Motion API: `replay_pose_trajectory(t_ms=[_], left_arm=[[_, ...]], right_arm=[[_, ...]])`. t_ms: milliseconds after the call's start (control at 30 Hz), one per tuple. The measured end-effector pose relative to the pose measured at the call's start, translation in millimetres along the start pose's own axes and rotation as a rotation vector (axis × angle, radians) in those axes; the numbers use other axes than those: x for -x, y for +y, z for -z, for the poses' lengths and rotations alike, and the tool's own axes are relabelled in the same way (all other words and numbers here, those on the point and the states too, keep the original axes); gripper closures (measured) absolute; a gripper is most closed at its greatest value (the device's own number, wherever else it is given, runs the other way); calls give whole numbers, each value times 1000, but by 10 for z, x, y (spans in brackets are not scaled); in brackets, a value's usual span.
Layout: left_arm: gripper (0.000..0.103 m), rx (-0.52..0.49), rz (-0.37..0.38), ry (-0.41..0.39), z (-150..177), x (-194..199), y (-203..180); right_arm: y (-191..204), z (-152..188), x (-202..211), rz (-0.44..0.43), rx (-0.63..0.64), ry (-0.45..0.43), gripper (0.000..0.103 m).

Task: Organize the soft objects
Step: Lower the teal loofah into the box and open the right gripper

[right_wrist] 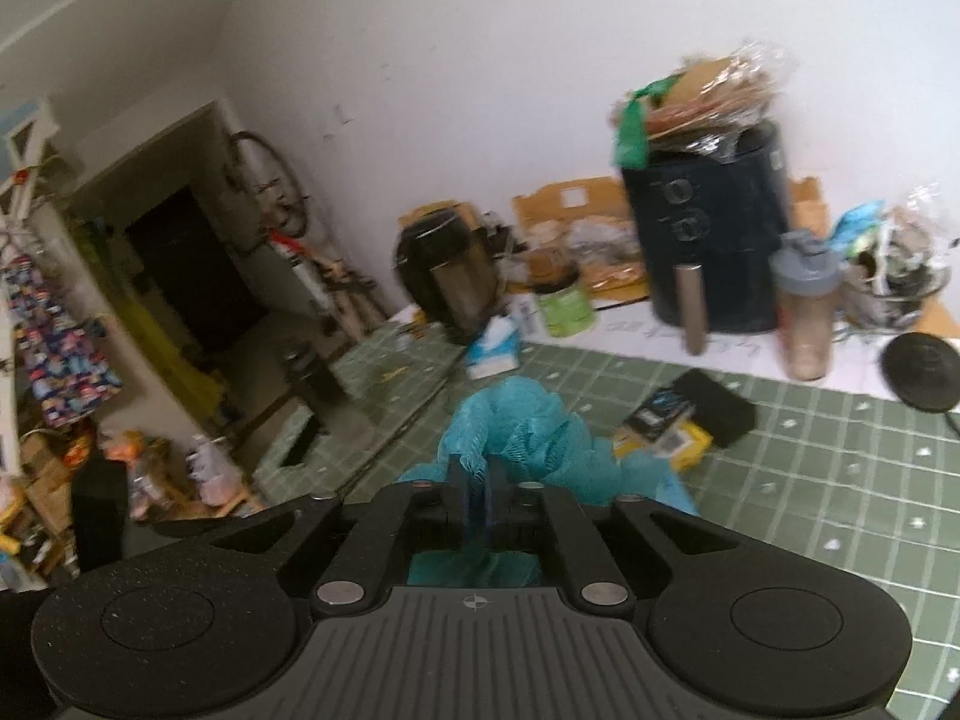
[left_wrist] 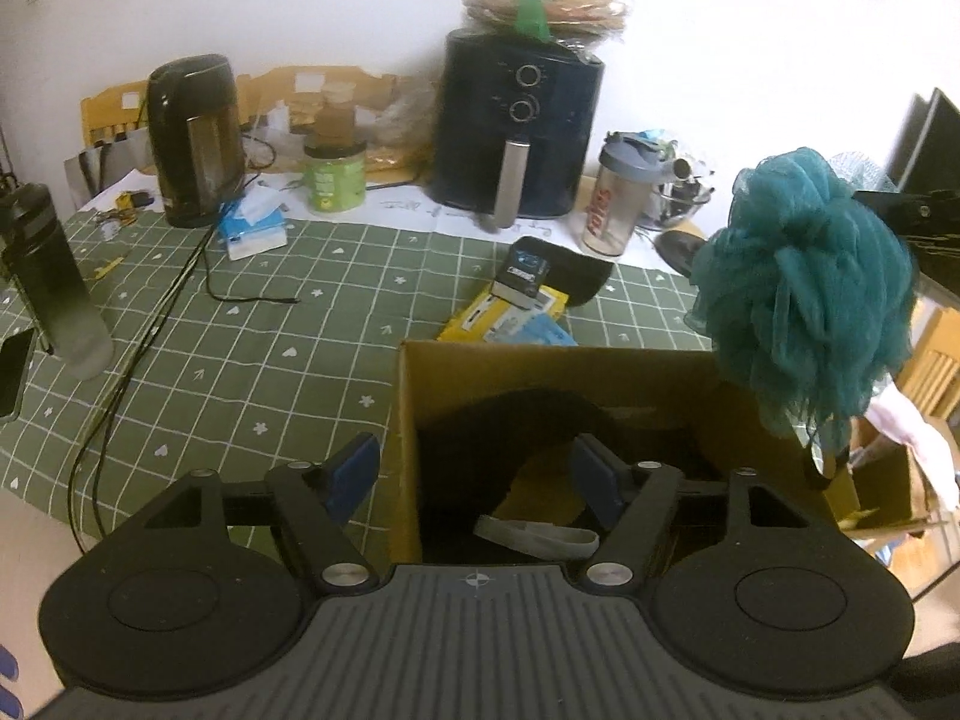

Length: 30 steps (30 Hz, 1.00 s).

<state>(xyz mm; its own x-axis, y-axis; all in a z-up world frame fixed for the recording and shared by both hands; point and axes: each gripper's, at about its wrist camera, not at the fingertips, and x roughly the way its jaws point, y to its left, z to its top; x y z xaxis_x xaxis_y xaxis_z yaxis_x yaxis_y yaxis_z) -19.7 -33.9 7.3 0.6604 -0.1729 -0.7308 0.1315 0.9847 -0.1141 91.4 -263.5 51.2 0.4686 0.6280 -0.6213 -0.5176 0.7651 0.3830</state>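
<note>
My right gripper (right_wrist: 477, 489) is pinched nearly closed on the teal mesh bath pouf (right_wrist: 516, 420); a fold of netting sits between the pads, the rest balloons out ahead. Thin grip makes sense: mesh compresses to nothing, so the jaws have to come almost together to hold it.

From the left wrist view the pouf (left_wrist: 804, 288) hangs in the air just right of the cardboard box (left_wrist: 540, 360), above its right rim. I judge it's headed into the box, not yet released.

My left gripper (left_wrist: 474, 474) stands wide and holds nothing. It straddles the box's left wall: 1 pad outside, 1 inside. Probably there to steady the box, though the pads aren't pressing on it.

Box already holds something black (left_wrist: 540, 420) with a pale strap; can't tell what it is.

Readable text: shaker bottle (left_wrist: 612, 204) has red lettering running up its side, too blurred to read. Small black-and-yellow packs (left_wrist: 522, 300) behind the box are labelled, print too small. Air fryer (left_wrist: 522, 132) shows 2 dials, no legible brand.
</note>
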Motion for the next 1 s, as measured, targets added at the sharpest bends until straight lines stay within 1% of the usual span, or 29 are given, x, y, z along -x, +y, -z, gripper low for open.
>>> replay_pose_trajectory(t_ms=[33,67,100,133,167,200,267,333,400,567,633,767,1000], left_arm=[[33,4,-10,-1,4,-3,5],[33,8,-15,-3,12,-2,12],[33,11,-16,-5,9,-7,18],[33,14,-15,-6,6,-5,25],[33,17,-14,-9,1,0,30],[33,19,-12,-12,-5,2,34],[33,23,-10,-10,-23,2,43],[33,24,-6,1,-50,-13,48],[33,21,-4,14,-78,-31,49],[33,-7,15,23,-166,-65,1],[33,-9,29,23,-209,-76,-20],[33,-32,59,36,-289,-106,-62],[33,-71,93,28,-410,-161,-111]], right_arm=[[-7,7,-33,-1,1,18,74],[-6,20,-60,3,7,36,53],[-8,43,-86,15,18,53,44],[-7,65,-96,29,25,59,33],[-12,91,-109,41,27,65,27],[-32,116,-124,47,22,78,24],[-77,166,-148,71,12,96,13],[-110,209,-173,108,17,116,7],[-139,248,-200,143,25,146,5],[-178,340,-250,184,47,201,0],[-188,374,-264,201,56,213,0],[-231,417,-285,229,61,230,0],[-358,421,-277,283,40,236,0]])
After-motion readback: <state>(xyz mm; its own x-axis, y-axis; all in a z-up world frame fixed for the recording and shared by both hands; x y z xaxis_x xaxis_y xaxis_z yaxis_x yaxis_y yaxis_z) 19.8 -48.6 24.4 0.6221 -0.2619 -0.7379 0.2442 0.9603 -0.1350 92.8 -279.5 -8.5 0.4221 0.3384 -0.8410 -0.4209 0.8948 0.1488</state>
